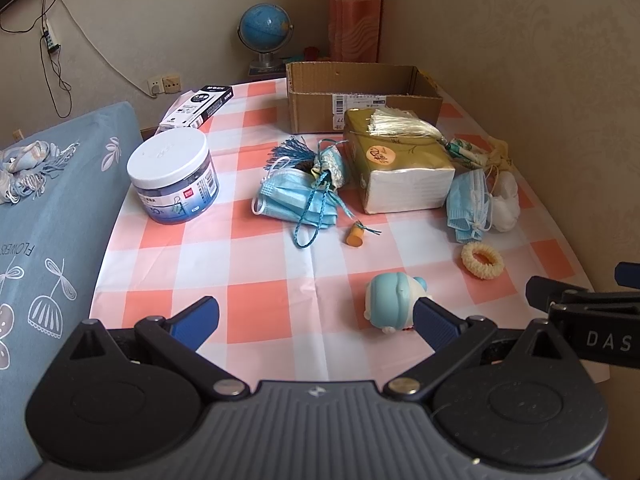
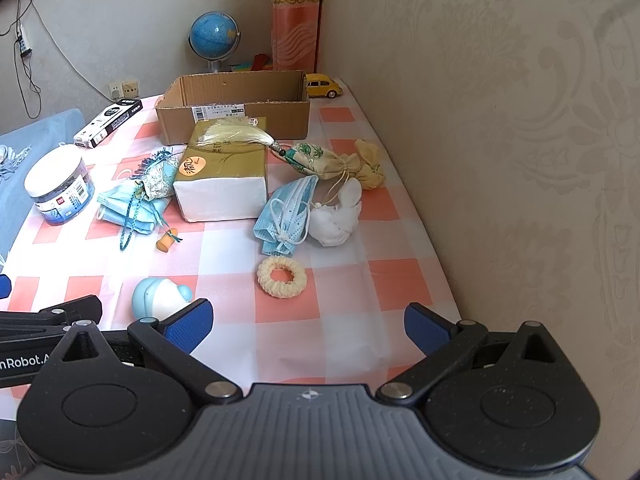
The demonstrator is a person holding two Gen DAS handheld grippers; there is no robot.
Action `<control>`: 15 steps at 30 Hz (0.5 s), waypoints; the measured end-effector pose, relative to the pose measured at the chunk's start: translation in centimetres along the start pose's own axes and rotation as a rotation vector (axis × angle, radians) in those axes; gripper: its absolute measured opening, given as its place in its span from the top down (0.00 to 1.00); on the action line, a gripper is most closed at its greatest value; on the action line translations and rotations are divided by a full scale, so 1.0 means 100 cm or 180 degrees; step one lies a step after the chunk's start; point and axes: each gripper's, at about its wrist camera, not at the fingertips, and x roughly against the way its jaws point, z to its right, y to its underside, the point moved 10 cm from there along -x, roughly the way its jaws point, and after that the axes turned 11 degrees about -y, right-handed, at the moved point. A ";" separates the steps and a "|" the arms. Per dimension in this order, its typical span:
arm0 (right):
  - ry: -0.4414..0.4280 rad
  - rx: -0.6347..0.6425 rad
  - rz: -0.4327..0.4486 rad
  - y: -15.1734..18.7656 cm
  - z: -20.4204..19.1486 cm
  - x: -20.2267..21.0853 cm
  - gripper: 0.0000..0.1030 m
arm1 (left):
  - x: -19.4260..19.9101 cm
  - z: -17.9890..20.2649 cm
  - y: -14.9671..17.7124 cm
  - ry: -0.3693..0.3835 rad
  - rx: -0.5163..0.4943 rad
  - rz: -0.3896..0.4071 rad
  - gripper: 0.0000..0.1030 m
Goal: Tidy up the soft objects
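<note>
Soft items lie on the checked tablecloth (image 1: 280, 280): a blue face mask (image 1: 294, 200) under a blue tasselled sachet (image 1: 330, 164), a second mask (image 2: 286, 216), a white cloth bundle (image 2: 338, 216), a green-print sachet (image 2: 316, 160), a yellow pouch (image 2: 370, 164), a cream scrunchie (image 2: 282, 276) and a soft blue toy (image 1: 394, 304). An open cardboard box (image 2: 236, 108) stands at the back. My left gripper (image 1: 316, 320) is open, low at the near edge, the toy by its right finger. My right gripper (image 2: 308, 326) is open, just short of the scrunchie.
A gold tissue pack (image 2: 222, 176) with a cream tassel (image 2: 236, 134) sits mid-table. A clip jar (image 1: 172, 176), a black-and-white box (image 1: 198, 106), an orange cork (image 1: 354, 236), a yellow toy car (image 2: 324, 86) and a globe (image 2: 214, 38) are about. A wall runs along the right; a blue cushion (image 1: 52, 216) lies left.
</note>
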 end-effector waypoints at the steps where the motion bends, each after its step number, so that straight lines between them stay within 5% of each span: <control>1: 0.0000 0.0000 0.0002 0.000 0.000 0.000 0.00 | 0.000 0.000 -0.001 -0.0001 -0.0006 0.0004 0.01; 15: 0.0002 0.0047 0.0048 -0.004 0.000 0.001 0.00 | -0.001 0.004 -0.006 0.0033 -0.0172 0.0101 0.01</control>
